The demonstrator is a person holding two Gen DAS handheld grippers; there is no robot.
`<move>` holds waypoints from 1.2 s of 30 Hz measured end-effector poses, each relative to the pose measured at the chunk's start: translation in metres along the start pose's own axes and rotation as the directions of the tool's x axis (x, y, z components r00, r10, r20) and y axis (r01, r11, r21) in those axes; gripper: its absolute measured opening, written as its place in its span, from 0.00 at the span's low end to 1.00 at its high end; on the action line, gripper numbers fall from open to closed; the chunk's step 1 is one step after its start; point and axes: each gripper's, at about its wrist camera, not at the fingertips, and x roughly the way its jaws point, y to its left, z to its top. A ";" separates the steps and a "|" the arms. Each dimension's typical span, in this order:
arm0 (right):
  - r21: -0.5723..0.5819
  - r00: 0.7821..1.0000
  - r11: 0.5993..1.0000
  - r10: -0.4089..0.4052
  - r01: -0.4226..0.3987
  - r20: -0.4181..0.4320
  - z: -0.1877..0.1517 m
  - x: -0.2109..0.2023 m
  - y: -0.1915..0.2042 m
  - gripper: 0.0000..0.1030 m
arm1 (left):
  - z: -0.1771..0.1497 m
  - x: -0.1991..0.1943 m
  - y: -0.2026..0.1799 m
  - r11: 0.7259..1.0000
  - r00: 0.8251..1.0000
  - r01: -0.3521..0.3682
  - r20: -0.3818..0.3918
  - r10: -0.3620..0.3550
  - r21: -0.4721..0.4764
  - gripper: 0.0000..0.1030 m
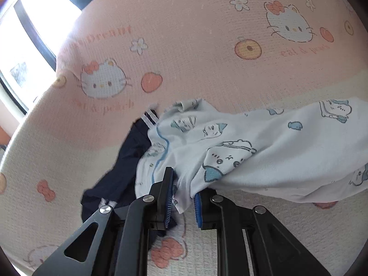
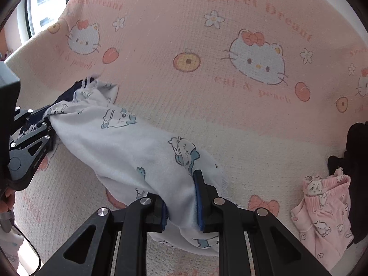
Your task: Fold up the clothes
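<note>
Stretching sideways between them, the white printed garment (image 2: 128, 142) is pinched at opposite ends by the left hand-held gripper (image 1: 184, 197) and right hand-held gripper (image 2: 181, 204), above the pink bedspread (image 2: 184, 34).

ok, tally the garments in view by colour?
White with blue print: 1
Navy: 1
Pink with print: 1
Black: 1
Total: 4

I see a soft, matt white cloth garment (image 2: 128, 147) on a pink waffle-textured blanket (image 2: 184, 92). My grippers' arms are matt black plastic with shiny metal rivets (image 1: 148, 198) and ribbed blue pads (image 1: 198, 209). Pink fleecy cloth (image 2: 322, 216) lies crumpled nearby.
</note>
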 end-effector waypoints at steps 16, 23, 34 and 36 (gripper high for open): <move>0.042 0.991 0.996 -0.077 0.073 0.112 0.036 -0.045 -0.030 0.16 | 0.050 -0.039 0.018 1.000 0.987 0.024 0.162 -0.025 0.008 0.13; 0.020 0.993 0.997 -0.076 0.075 0.085 0.038 -0.045 -0.033 0.16 | 0.056 -0.043 0.010 0.997 0.983 0.037 0.176 -0.050 0.071 0.13; -0.008 0.998 0.998 -0.056 0.056 -0.026 0.019 -0.017 -0.024 0.45 | 0.068 -0.014 0.016 0.985 0.985 0.165 0.064 -0.162 -0.041 0.14; 0.015 0.999 0.999 -0.040 0.040 -0.037 0.014 -0.015 -0.027 0.56 | 0.070 -0.010 0.023 0.969 0.974 0.227 0.050 -0.223 -0.098 0.14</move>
